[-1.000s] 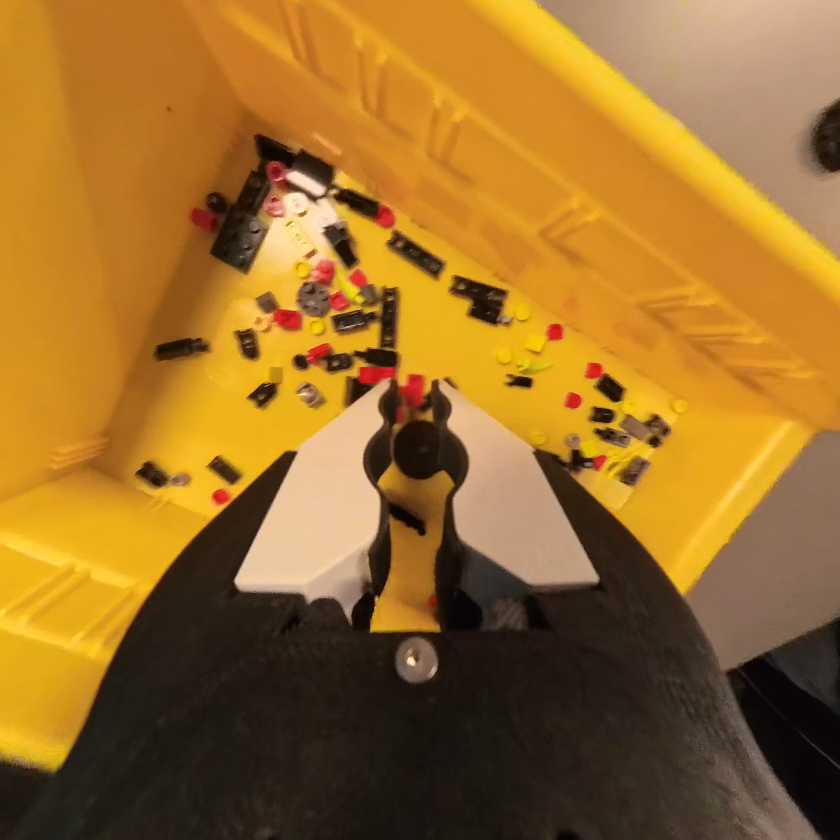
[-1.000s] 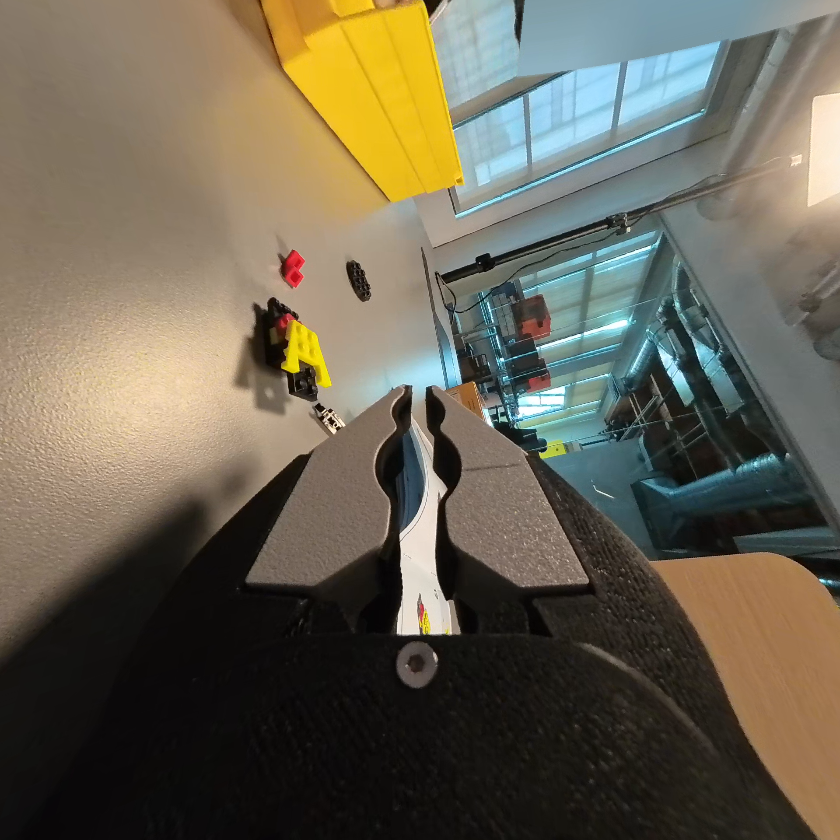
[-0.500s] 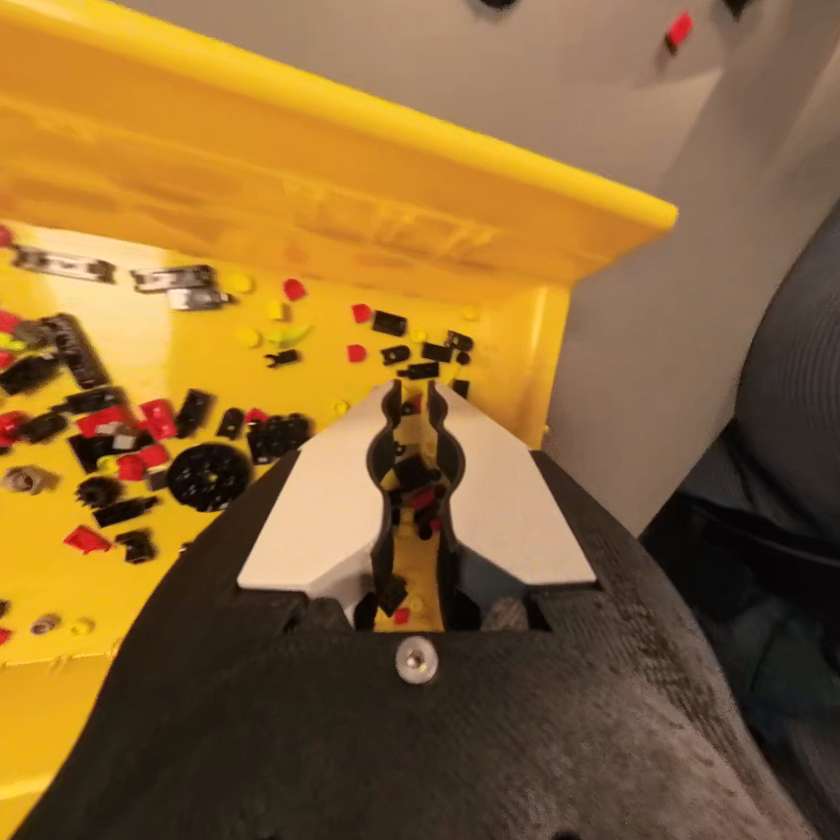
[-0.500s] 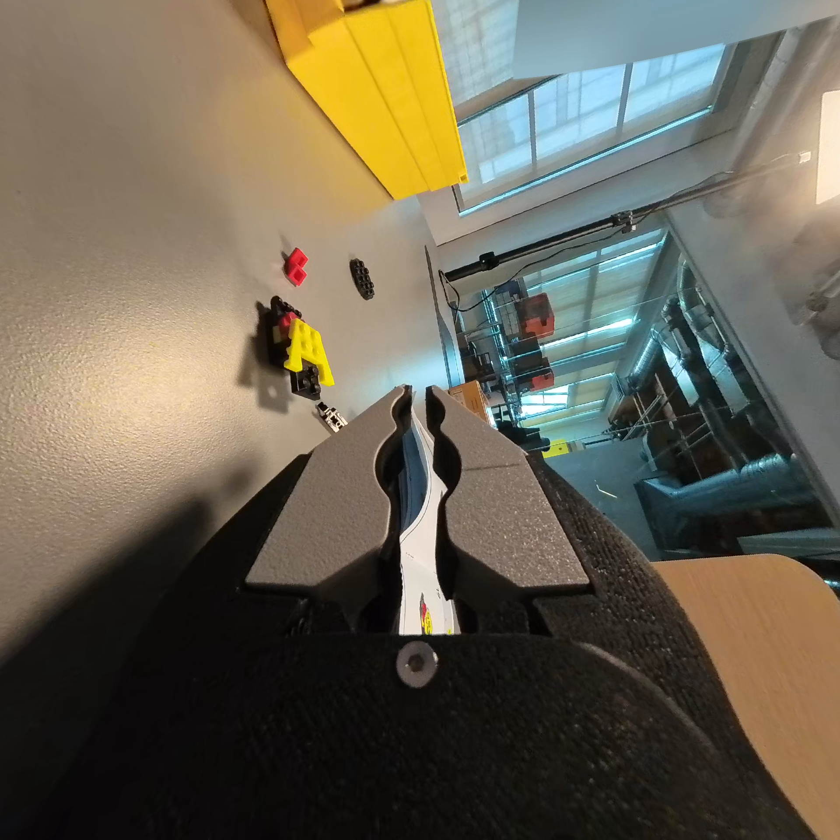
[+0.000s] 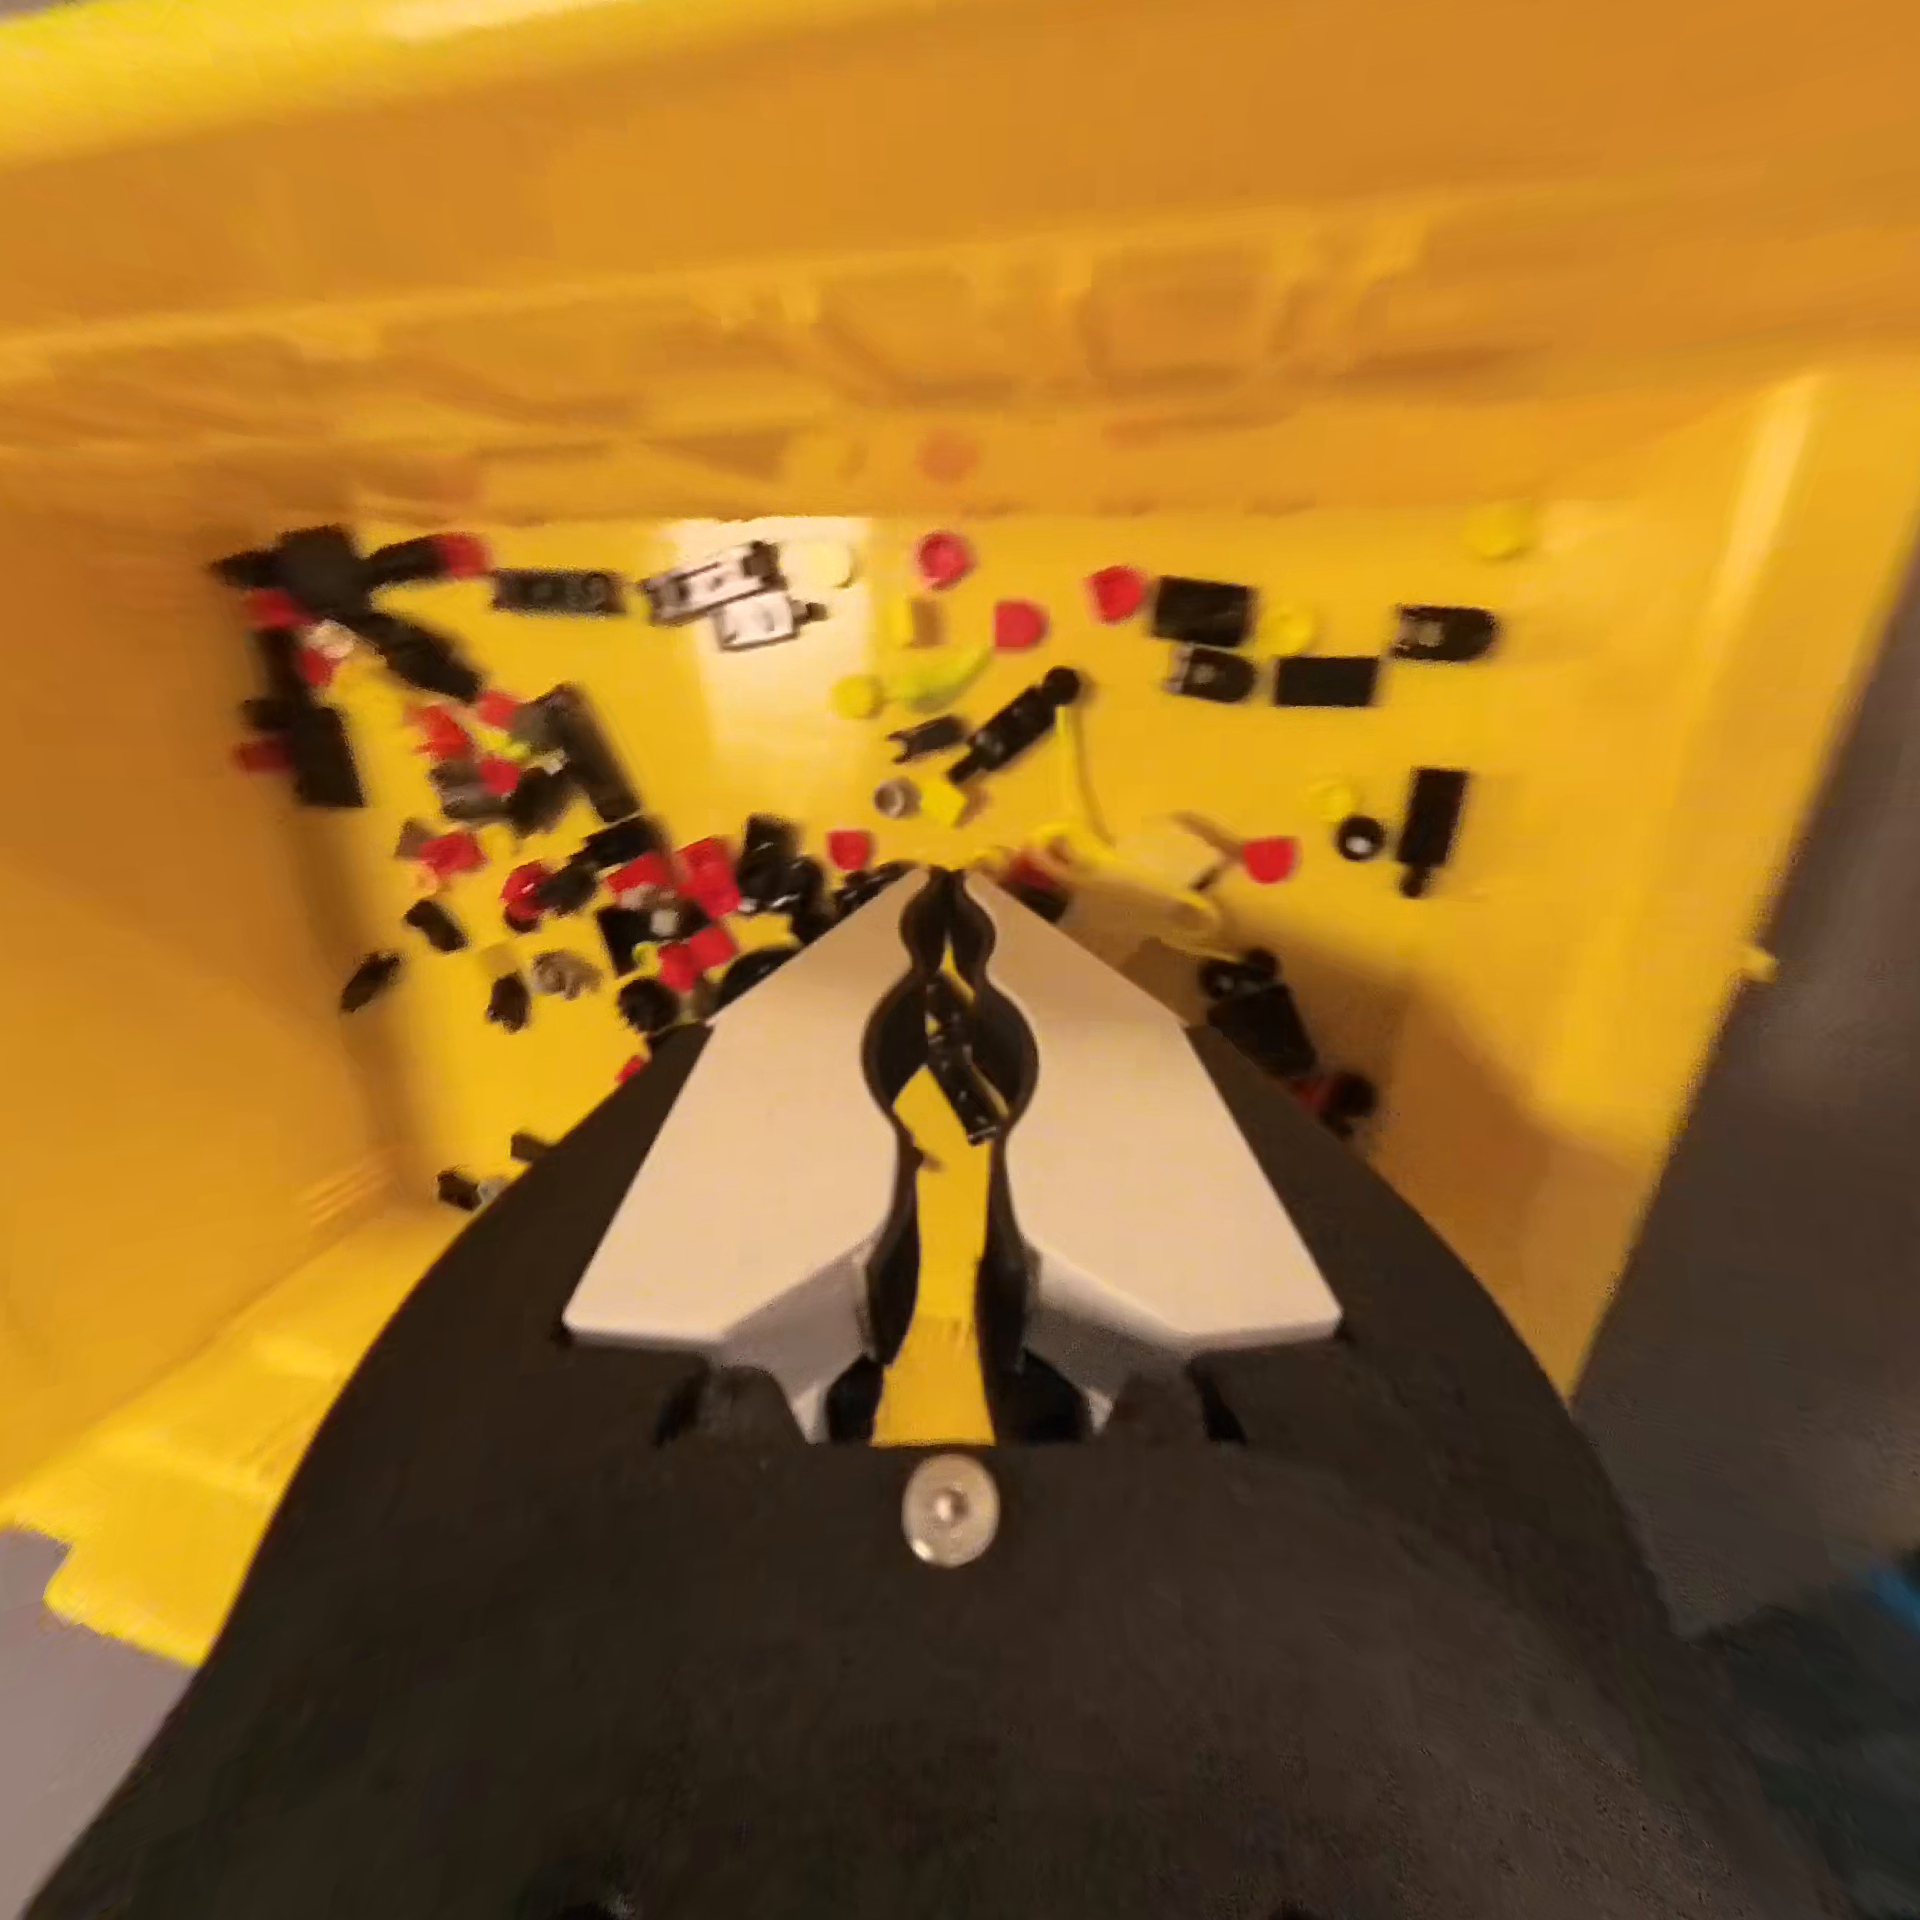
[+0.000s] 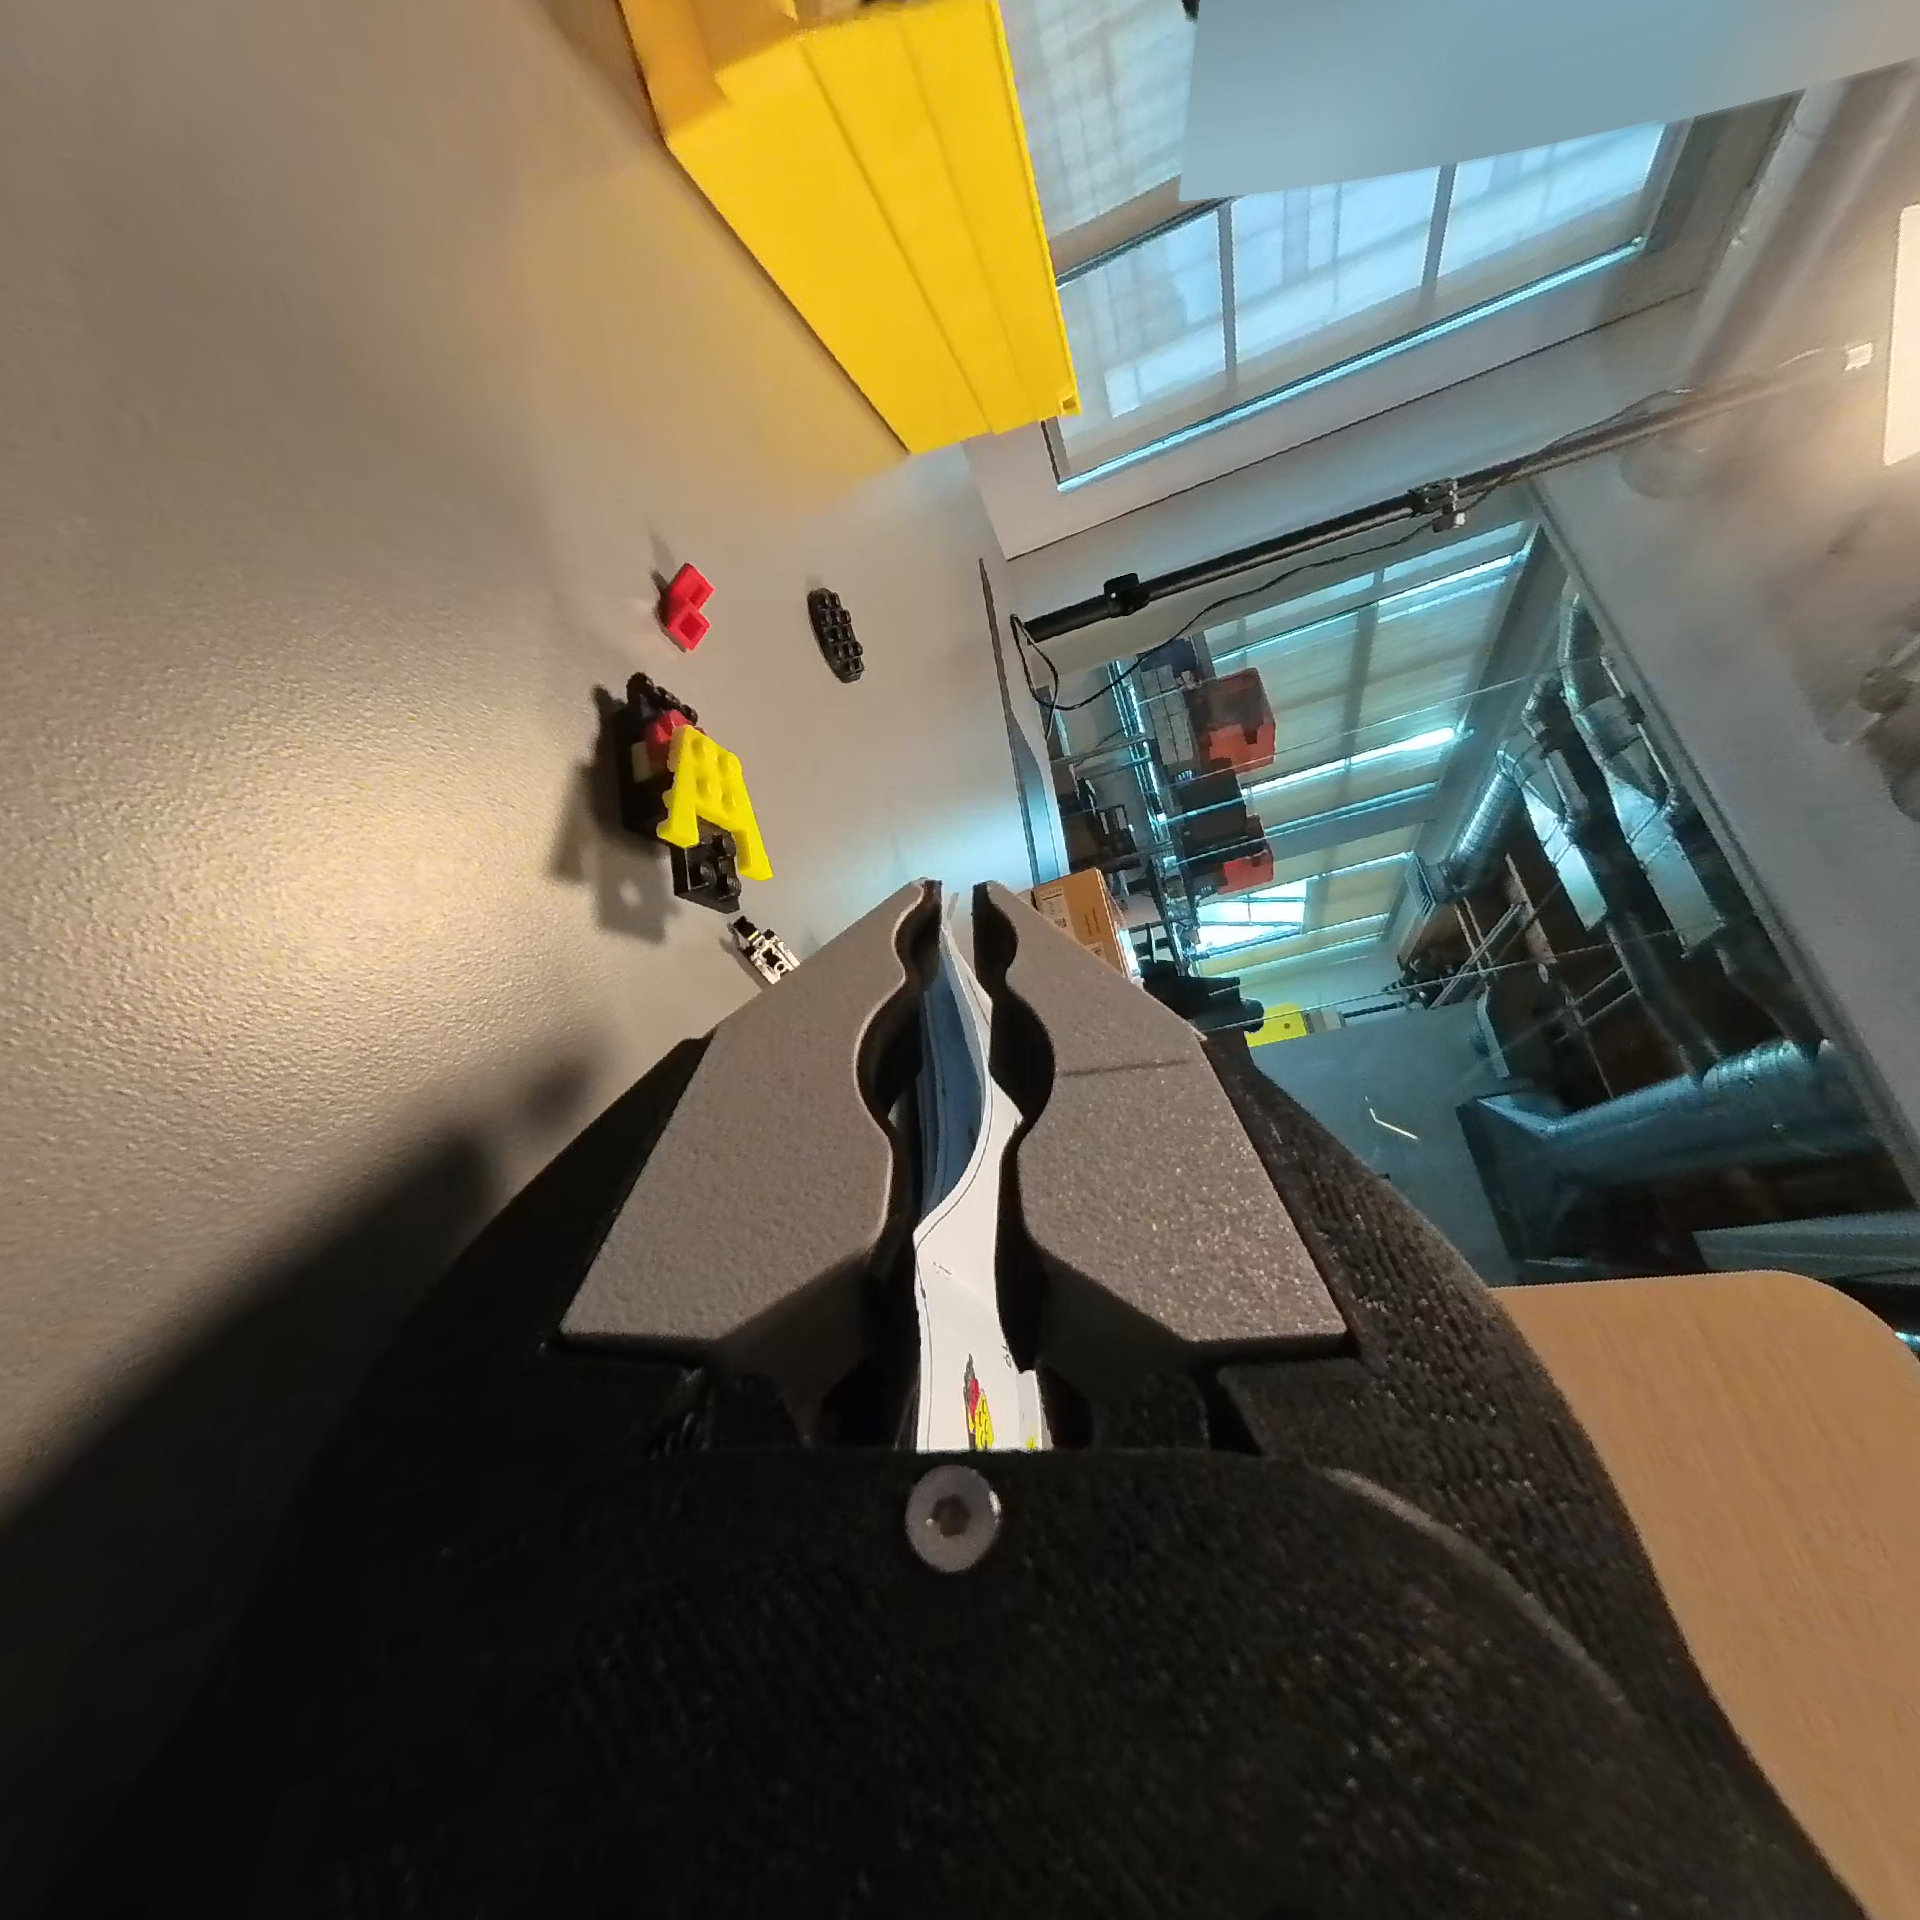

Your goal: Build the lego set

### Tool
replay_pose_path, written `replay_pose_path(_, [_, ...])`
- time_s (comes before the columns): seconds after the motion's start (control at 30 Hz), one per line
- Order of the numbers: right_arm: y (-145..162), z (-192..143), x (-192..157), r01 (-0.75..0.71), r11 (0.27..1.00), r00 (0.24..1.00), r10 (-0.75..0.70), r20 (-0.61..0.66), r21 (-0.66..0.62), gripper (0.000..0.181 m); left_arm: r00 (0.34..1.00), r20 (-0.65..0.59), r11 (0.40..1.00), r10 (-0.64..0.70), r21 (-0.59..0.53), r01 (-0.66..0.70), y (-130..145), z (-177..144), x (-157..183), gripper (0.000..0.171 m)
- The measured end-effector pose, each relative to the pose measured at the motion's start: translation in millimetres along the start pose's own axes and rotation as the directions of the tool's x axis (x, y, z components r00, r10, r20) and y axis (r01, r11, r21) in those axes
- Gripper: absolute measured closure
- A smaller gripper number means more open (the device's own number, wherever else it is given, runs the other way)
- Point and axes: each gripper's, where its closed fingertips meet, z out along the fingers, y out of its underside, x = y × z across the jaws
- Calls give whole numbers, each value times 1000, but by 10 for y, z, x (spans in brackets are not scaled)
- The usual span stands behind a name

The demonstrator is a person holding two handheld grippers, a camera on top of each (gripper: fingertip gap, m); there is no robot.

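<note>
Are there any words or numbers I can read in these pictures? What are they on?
No text here can be read.
Printed sheet between the right tool fingers: tiny marks, too small to read.
Cardboard box far off: a label, too small to read.
Yellow bin of Lego pieces: blurred, no writing shows.

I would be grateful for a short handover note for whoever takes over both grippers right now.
Left gripper: in the yellow bin, over the loose pieces; jaws nearly closed, a thin black piece shows between them, but blur hides whether it is gripped.
Right gripper: tilted by the grey table, a white printed sheet between its narrow jaws; grip unclear.
Done: a small black, red and yellow assembly sits on the table.
Left: red piece, black studded piece and small black-and-white piece lie apart, unattached.
</note>
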Motion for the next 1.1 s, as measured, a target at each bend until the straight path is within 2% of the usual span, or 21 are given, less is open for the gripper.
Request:
replay_pose_path(0.1, [1, 2, -2, 0, 1000, 1000, 0, 2, -1, 177, 983, -7, 981, -181, 64, 181, -23, -34, -162, 171])
replay_pose_path(0.17, [1, 3, -3, 0, 1000, 1000, 0, 2, -1, 177, 949, -28, 941, -313, 125, 314, -51, -91, -278, 171])
replay_pose_path(0.23, [2, 2, -4, 0, 1000, 1000, 0, 2, -1, 177, 919, -87, 901, -385, 182, 394, -106, -151, -307, 171])
replay_pose_path(0.3, [4, 4, -8, -1, 1000, 1000, 1, 5, -2, 177, 909, -109, 894, -402, 170, 415, -76, -168, -295, 171])
replay_pose_path(0.43, [8, 3, -10, -1, 1000, 1000, 1, 7, -3, 177, 926, -206, 937, -317, 82, 339, -4, -180, -15, 164])
replay_pose_path(0.47, [9, 2, -9, -1, 1000, 1000, 1, 7, -4, 177, 928, -249, 954, -276, 48, 296, 38, -197, 105, 157])
replay_pose_path(0.5, [9, 2, -10, -1, 1000, 1000, 1, 8, -4, 177, 927, -294, 970, -232, 2, 243, 107, -211, 232, 138])
replay_pose_path(0.53, [10, 2, -13, -1, 1000, 1000, 1, 9, -4, 177, 933, -295, 979, -204, -57, 196, 208, -199, 294, 122])
replay_pose_path(0.6, [13, 2, -15, -1, 1000, 1000, 1, 11, -6, 177, 964, -210, 980, -165, -143, 137, 372, -143, 237, 118])
replay_pose_path(0.63, [14, 1, -13, -1, 1000, 1000, 1, 11, -6, 177, 963, -215, 978, -165, -159, 132, 399, -139, 253, 117])
replay_pose_path(0.73, [16, -5, -13, -1, 1000, 1000, 1, 12, -6, 177, 942, -271, 973, -195, -175, 151, 433, -177, 314, 114])
replay_pose_path(0.83, [16, -5, -16, -1, 1000, 1000, 1, 12, -5, 177, 948, -289, 976, -129, -207, 70, 540, -182, 388, 113])
replay_pose_path(0.97, [13, 0, -28, -1, 1000, 1000, 1, 14, -3, 177, 969, -242, 977, -55, -213, 2, 555, -148, 399, 108])
replay_pose_path(1.03, [10, 3, -30, 0, 1000, 1000, 0, 15, -3, 177, 980, -198, 977, -26, -210, -16, 544, -118, 332, 91])
replay_pose_path(1.07, [9, 5, -33, 1, 1000, 1000, -1, 14, -4, 177, 987, -155, 980, -42, -198, 10, 512, -107, 259, 87])
replay_pose_path(1.1, [8, 8, -33, 2, 1000, 1000, -2, 14, -5, 177, 994, -91, 983, -68, -175, 51, 470, -100, 151, 92])
